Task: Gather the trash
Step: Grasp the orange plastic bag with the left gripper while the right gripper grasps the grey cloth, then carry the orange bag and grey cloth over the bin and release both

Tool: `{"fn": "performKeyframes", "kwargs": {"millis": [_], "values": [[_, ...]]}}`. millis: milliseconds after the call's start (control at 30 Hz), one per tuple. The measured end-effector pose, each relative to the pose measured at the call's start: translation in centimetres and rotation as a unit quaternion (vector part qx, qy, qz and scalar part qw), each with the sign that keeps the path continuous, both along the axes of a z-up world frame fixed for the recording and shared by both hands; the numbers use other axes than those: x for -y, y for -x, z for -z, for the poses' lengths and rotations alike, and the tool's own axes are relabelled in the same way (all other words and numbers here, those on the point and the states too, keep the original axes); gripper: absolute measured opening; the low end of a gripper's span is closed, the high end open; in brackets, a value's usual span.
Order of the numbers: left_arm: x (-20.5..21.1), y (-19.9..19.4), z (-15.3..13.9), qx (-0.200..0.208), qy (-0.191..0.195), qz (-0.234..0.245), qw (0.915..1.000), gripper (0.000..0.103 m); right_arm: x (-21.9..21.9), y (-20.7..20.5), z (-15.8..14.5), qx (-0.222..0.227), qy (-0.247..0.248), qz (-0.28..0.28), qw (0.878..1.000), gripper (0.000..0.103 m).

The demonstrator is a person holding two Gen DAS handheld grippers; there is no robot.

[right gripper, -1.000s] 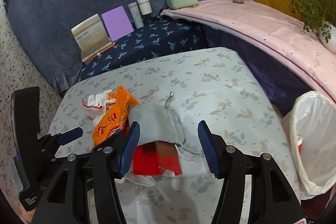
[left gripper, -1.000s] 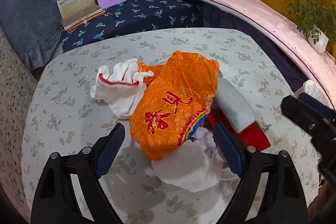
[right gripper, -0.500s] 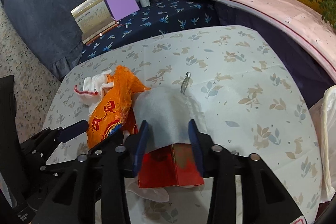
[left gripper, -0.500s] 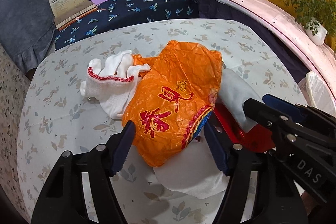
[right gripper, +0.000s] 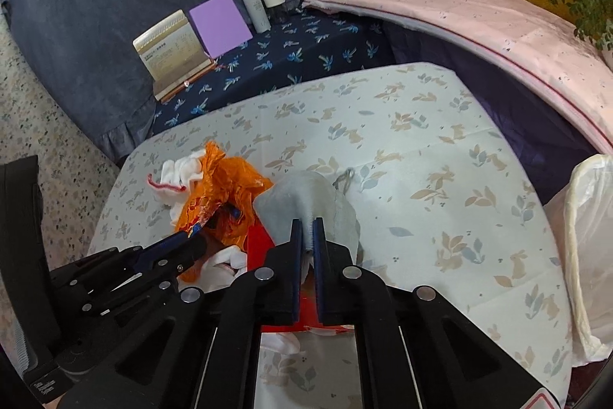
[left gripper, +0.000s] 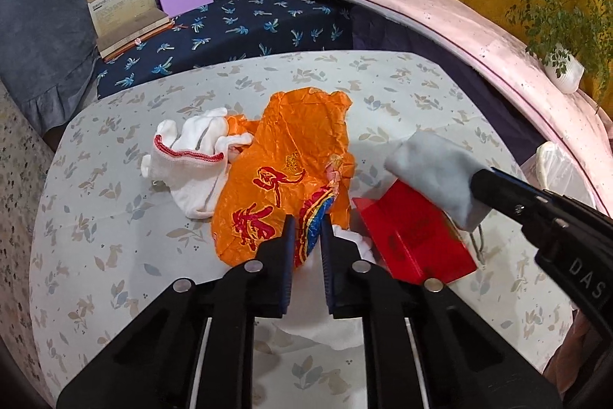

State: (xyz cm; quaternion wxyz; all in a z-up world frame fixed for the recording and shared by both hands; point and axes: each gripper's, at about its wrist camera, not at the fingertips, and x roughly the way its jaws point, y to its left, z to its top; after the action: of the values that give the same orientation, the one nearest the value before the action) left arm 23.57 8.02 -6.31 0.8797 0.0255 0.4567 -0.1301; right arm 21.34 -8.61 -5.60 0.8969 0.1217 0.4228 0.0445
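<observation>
On the leaf-and-rabbit patterned surface [left gripper: 115, 217] lies one heap of trash: one orange plastic bag [left gripper: 283, 156] with red characters, one white glove with a red cuff [left gripper: 184, 156], one grey cloth pouch [left gripper: 436, 175], one red paper packet [left gripper: 413, 236], and some white crumpled material [left gripper: 345, 324] underneath. One white-lined trash bag [right gripper: 586, 255] hangs off the right edge of the surface.

Two grippers are at work. The left gripper [left gripper: 306, 244] reaches forward and low over the near side of the heap, its blue-padded fingers [left gripper: 288, 240] clenched on the near, multicoloured edge of the orange plastic bag. The right gripper [right gripper: 307, 240] comes in just beside it on the right, fingers [right gripper: 295, 244] pinched on the near end of the grey cloth pouch, which drapes over the red paper packet and rises slightly off the surface.

The orange plastic bag is crinkled and glossy, bunched near the pinch. The grey cloth pouch looks soft and matte, with a drawstring loop [right gripper: 345, 177] at its far end.
</observation>
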Motion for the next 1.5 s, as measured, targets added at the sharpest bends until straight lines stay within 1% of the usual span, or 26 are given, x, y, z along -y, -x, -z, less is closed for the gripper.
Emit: {"fn": "performKeyframes", "kwargs": {"millis": [200, 433, 667, 867, 1100, 1333, 1500], "values": [[0.1, 1.1, -2.5, 0.015, 0.024, 0.001, 0.9996, 0.008, 1.5, 1.7, -2.8, 0.031, 0.000, 0.013, 0.999, 0.005], [1.7, 2.7, -5.7, 0.038, 0.052, 0.023, 0.9977, 0.007, 3.6, 4.1, -6.1, 0.069, 0.000, 0.030, 0.997, 0.005], [5.5, 4.4, -8.2, 0.055, 0.063, 0.058, 0.9949, 0.007, 6.8, 6.6, -8.1, 0.093, 0.003, 0.056, 0.994, 0.005], [9.7, 6.0, -9.7, 0.064, 0.076, 0.093, 0.9907, 0.007, 10.3, 8.8, -9.3, 0.107, 0.014, 0.087, 0.990, 0.005], [15.1, 7.8, -10.6, 0.064, 0.090, 0.138, 0.9842, 0.007, 15.5, 12.1, -10.3, 0.118, 0.022, 0.135, 0.984, 0.005], [20.4, 9.5, -10.4, 0.053, 0.097, 0.181, 0.9773, 0.007, 20.3, 14.9, -10.1, 0.114, 0.029, 0.182, 0.976, 0.005], [23.5, 10.4, -10.3, 0.048, 0.101, 0.207, 0.9720, 0.007, 22.9, 16.2, -9.6, 0.109, 0.028, 0.208, 0.972, 0.005]]}}
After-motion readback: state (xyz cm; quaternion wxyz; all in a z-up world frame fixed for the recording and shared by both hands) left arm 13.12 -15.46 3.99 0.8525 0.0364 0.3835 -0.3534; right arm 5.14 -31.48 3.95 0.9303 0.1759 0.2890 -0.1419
